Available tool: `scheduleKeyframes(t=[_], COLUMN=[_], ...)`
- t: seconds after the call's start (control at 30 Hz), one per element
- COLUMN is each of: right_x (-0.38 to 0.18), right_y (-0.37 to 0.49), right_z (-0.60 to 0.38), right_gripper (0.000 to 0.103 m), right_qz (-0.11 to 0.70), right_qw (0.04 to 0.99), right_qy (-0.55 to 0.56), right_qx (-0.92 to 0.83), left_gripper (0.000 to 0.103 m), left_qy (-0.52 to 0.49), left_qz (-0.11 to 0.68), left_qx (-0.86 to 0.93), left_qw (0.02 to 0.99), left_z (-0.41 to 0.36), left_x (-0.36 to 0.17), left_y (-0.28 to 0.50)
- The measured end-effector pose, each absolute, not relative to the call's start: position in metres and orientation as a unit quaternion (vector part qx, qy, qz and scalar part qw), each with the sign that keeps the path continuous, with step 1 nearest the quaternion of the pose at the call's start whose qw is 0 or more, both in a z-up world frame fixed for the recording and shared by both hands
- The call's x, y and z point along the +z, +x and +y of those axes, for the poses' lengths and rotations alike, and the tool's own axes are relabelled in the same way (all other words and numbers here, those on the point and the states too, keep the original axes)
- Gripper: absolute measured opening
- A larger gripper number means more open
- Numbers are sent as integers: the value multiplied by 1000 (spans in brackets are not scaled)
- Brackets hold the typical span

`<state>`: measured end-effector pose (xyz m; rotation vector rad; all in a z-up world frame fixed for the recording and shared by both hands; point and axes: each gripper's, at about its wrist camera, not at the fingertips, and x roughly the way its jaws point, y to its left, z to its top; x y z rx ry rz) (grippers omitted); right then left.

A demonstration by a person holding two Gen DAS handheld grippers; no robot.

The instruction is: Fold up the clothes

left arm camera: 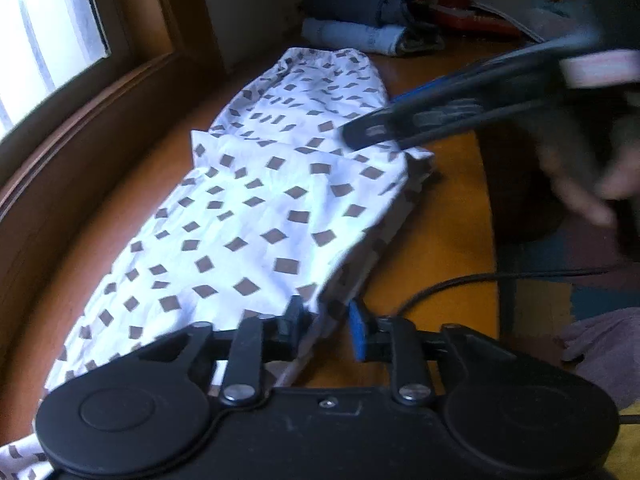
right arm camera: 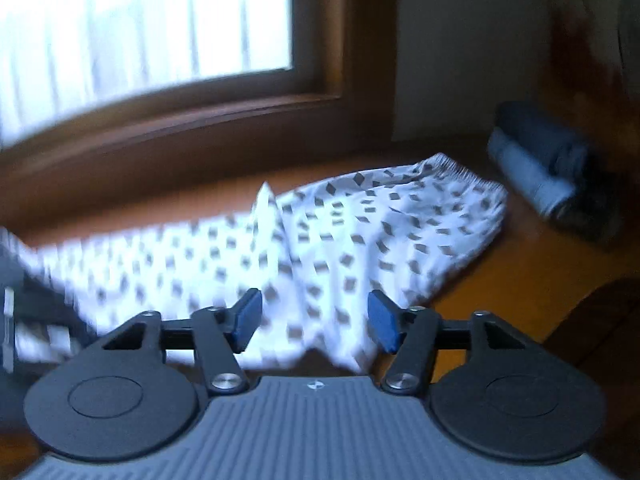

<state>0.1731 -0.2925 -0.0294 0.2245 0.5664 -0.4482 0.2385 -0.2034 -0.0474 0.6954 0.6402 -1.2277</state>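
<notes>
The trousers (left arm camera: 256,208) are laid lengthwise along the table's (left arm camera: 448,240) window edge. The left gripper (left arm camera: 326,330), nearer, is parted around their hem; the right gripper (right arm camera: 316,322) is released, empty.

An orange-brown wooden table (left arm camera: 448,216) carries the clothes. White patterned trousers (left arm camera: 256,216) lie across it; folded denim garments (left arm camera: 360,24) are stacked at twelve o'clock.

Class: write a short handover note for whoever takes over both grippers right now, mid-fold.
Left gripper: jaws slightly apart at the near edge of the patterned garment; the pads look off the cloth.
Right gripper: open, empty, above the garment's middle.
Garment lies lengthwise on the wooden table, one layer folded over.
Folded clothes are stacked at the far end.
Left to do: finish folding, then add it to the stack.
</notes>
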Motion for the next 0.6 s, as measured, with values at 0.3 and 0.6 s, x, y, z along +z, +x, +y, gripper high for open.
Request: scheduleKeyframes(t=[0.3,0.6], right_x=[-85,-59], right_y=[190,195], right_z=[-279,-314], right_gripper=[80,88], right_qz=[306,292], right_qw=[920,932], right_qy=[86,100], right_qx=[-230,-192], left_gripper=[61,56], left_qy=[232,204], left_qz=[266,344], left_qx=[-561,-458], left_qw=[749,794], left_z=[-198,-228], left_x=[-13,-49], left_y=[266,340])
